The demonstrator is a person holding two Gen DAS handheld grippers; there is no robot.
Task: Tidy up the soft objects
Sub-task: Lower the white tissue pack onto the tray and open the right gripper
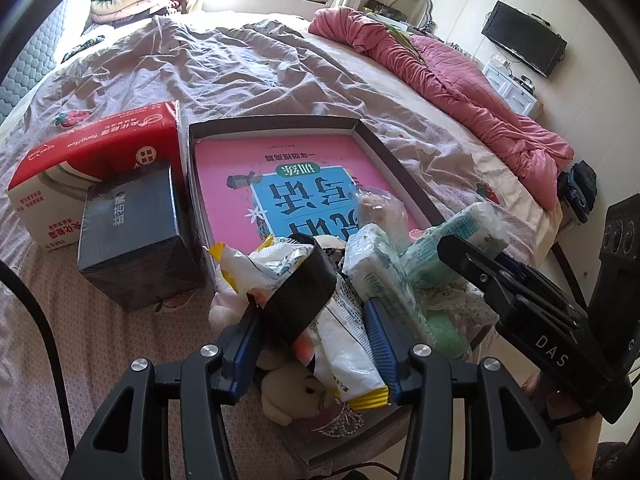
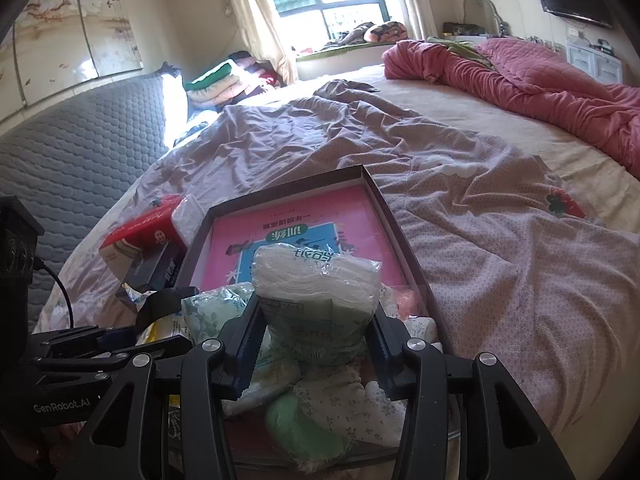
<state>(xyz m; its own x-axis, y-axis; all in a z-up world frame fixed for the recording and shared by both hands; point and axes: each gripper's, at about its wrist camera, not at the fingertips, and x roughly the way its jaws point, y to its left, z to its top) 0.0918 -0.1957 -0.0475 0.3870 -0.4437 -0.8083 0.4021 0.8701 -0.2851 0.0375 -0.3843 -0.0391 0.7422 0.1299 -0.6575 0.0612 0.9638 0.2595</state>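
Observation:
My left gripper [image 1: 312, 316] is shut on a white packet with yellow ends [image 1: 348, 356]; a black band [image 1: 304, 292] lies across the packet's top. My right gripper [image 2: 316, 312] is shut on a pack of white tissues in clear wrap [image 2: 316, 276], held just above the near end of a shallow brown box [image 2: 400, 236]. That box [image 1: 280, 126] holds a pink book [image 1: 240, 160]. At its near end lie a beige plush toy [image 1: 280, 396], a green cloth [image 2: 304, 424] and a flowered cloth [image 2: 348, 396]. In the left wrist view the right gripper [image 1: 472, 256] and its pack [image 1: 460, 232] hang at the right.
A red and white tissue carton [image 1: 80, 160] and a dark box [image 1: 136, 240] stand left of the brown box on the bed. The crumpled mauve sheet [image 2: 360, 136] covers the bed beyond. A pink quilt [image 2: 560, 88] is heaped at the far right, a padded headboard [image 2: 80, 152] at the left.

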